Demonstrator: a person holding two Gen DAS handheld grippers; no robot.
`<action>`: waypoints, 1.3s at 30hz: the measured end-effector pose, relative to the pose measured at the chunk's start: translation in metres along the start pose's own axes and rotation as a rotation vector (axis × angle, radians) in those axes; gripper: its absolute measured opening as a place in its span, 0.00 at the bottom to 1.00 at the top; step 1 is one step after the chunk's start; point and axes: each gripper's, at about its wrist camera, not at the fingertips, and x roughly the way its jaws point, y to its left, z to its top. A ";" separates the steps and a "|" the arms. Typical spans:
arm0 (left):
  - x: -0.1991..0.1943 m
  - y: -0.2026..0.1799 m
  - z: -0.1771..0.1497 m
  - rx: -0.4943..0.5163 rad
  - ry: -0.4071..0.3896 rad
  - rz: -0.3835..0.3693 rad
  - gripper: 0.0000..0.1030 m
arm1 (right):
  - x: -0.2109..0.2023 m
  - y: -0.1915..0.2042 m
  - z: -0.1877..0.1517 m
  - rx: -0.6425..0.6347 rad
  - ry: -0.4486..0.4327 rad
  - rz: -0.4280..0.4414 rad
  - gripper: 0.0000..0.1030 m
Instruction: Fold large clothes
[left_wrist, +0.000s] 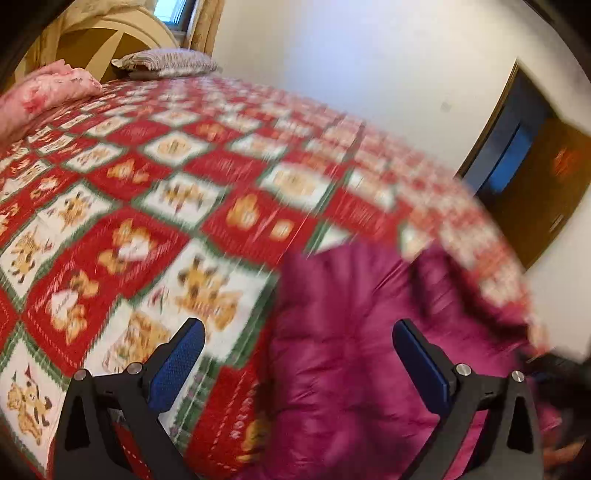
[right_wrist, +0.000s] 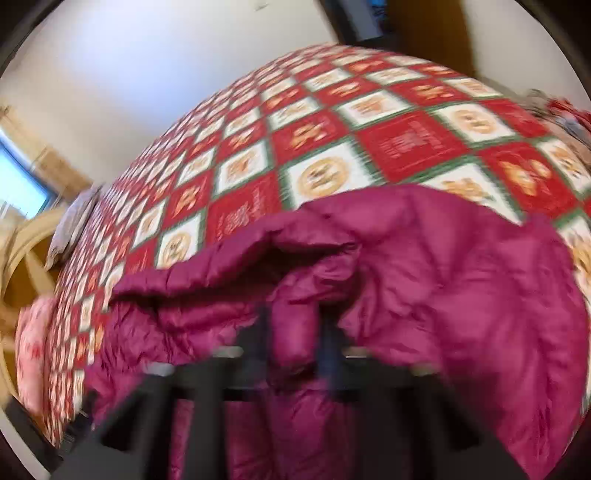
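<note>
Jacket (right_wrist: 424, 266), magenta and puffy, lies crumpled on the bed's red patchwork quilt (left_wrist: 155, 177). My right tool (right_wrist: 293, 332) pinches a fold of it between nearly closed jaws. My left tool (left_wrist: 299, 354) hangs wide open above its edge, gripping nothing.

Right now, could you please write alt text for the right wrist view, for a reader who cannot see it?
The right claw, blurred by motion, pinches a fold of a magenta puffer jacket that lies on a bed. The quilt beneath has red and white squares edged in green. A pillow and a window show at the left.
</note>
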 end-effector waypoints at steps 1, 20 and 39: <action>-0.002 -0.004 0.005 0.005 -0.008 -0.023 0.99 | -0.001 0.002 0.000 -0.026 -0.004 -0.002 0.20; 0.080 -0.123 0.001 0.243 0.282 -0.022 0.67 | 0.001 -0.025 -0.021 -0.061 -0.103 -0.038 0.15; 0.083 -0.101 -0.023 0.256 0.125 -0.006 0.15 | -0.040 -0.023 -0.015 -0.011 -0.215 -0.080 0.33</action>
